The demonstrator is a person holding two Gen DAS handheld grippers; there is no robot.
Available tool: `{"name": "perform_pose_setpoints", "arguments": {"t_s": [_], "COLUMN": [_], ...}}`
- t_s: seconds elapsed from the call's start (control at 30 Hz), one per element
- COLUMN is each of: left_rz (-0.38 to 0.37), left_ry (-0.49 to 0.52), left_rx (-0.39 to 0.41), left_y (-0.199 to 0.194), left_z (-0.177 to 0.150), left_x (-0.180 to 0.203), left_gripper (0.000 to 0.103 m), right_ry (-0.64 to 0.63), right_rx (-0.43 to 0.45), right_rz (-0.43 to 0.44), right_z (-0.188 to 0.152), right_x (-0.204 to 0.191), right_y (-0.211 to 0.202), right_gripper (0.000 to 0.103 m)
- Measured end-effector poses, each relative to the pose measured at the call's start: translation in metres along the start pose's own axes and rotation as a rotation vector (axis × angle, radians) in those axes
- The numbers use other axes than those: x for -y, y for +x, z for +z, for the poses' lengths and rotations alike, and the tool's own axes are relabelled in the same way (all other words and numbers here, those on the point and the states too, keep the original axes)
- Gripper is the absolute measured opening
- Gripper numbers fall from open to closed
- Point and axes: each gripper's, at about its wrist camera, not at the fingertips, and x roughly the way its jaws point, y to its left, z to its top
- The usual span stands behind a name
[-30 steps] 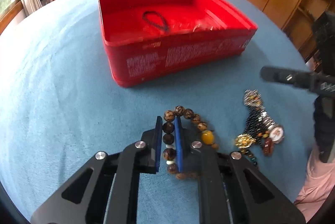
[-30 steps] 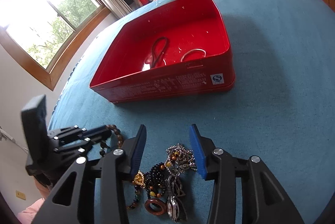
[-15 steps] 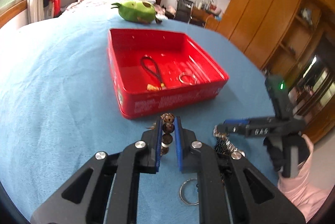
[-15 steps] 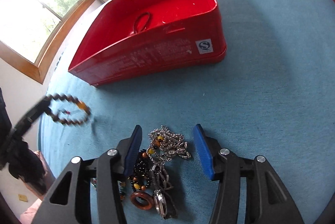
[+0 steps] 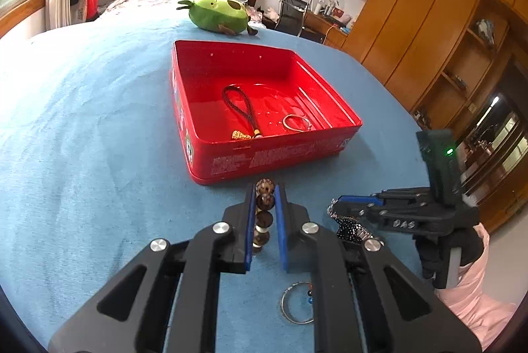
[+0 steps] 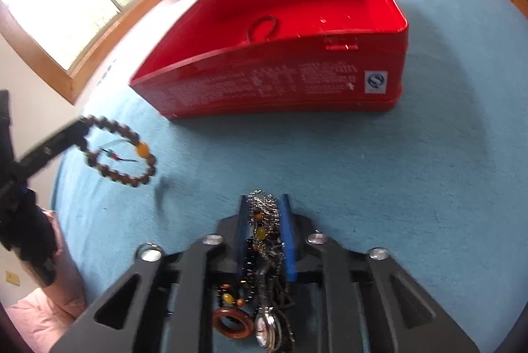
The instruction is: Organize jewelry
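Left wrist view: the left gripper (image 5: 265, 204) has its jaws closed on a wooden bead bracelet (image 5: 265, 208), whose beads stand in a column between the blue pads, lifted off the blue bedspread (image 5: 82, 155). Ahead sits the red tin (image 5: 274, 161), open, with a dark cord tassel charm (image 5: 242, 112) and a silver ring (image 5: 297, 123) on its floor. A silver bangle (image 5: 295, 303) lies on the bedspread below the gripper. To the right, the right gripper (image 5: 336, 209) pinches a dark chain bundle. A green plush toy (image 5: 216, 15) lies beyond the tin.

Right wrist view: the right gripper (image 6: 264, 221) is clamped on a tangle of chains and beads (image 6: 264, 214); the rest of the pile, with a brown ring (image 6: 232, 323) and a small watch (image 6: 265, 325), hangs or lies beneath the jaws, and I cannot tell which. At left the bracelet (image 6: 122, 151) hangs as a loop from the left gripper (image 6: 76, 130), clear of the bedspread and short of the tin (image 6: 274, 79).

Judgement: both pickups look done and the step in hand is the carry to the tin. Next, the left gripper should travel forward over the near wall, then open above the tin's floor. The right bundle is tangled, so it may drag neighbours along and needs a higher lift.
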Motion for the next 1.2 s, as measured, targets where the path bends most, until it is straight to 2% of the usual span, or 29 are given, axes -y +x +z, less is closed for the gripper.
{"name": "perform_pose_setpoints", "arguments": {"t_s": [0.07,0.23,0.43,0.6,0.63,0.73,0.87,0.97,1.03,1.13,1.2], "left_rz": [0.009,0.019,0.025,0.025,0.025,0.026,0.024,0.020,0.017,0.017,0.017], "left_ry": [-0.005,-0.006,0.010,0.019,0.021,0.022,0.024,0.027,0.030,0.033,0.031], "left_rx": [-0.007,-0.011,-0.016,-0.025,-0.026,-0.031,-0.033,-0.034,-0.035,-0.038,-0.042], "left_y": [0.003,0.005,0.006,0.007,0.008,0.010,0.011,0.011,0.011,0.013,0.014], "left_z": [0.000,-0.002,-0.005,-0.006,-0.006,-0.006,-0.007,-0.007,-0.008,-0.009,-0.009], "left_x": [-0.002,-0.002,0.002,0.004,0.004,0.005,0.006,0.006,0.007,0.007,0.007], "left_gripper": [0.010,0.010,0.010,0.010,0.010,0.010,0.010,0.010,0.010,0.010,0.010], "right_ry": [0.008,0.031,0.046,0.065,0.066,0.088,0.112,0.080,0.054,0.057,0.083], "right_rx": [0.029,0.072,-0.021,-0.036,-0.038,-0.035,-0.049,-0.047,-0.048,-0.046,-0.044], "right_rz": [0.015,0.042,0.019,0.015,0.013,-0.016,-0.029,-0.030,-0.019,0.014,0.063], "right_z": [-0.001,0.003,0.000,-0.001,0.000,0.001,0.002,0.001,-0.001,-0.002,-0.001], "right_x": [0.004,0.009,0.013,0.013,0.014,0.019,0.028,0.021,0.012,0.009,0.014], "right_y": [-0.007,-0.021,-0.007,-0.005,-0.006,-0.009,-0.006,-0.002,0.003,0.008,0.009], "right_gripper": [0.005,0.005,0.009,0.014,0.016,0.041,0.043,0.043,0.043,0.017,0.015]}}
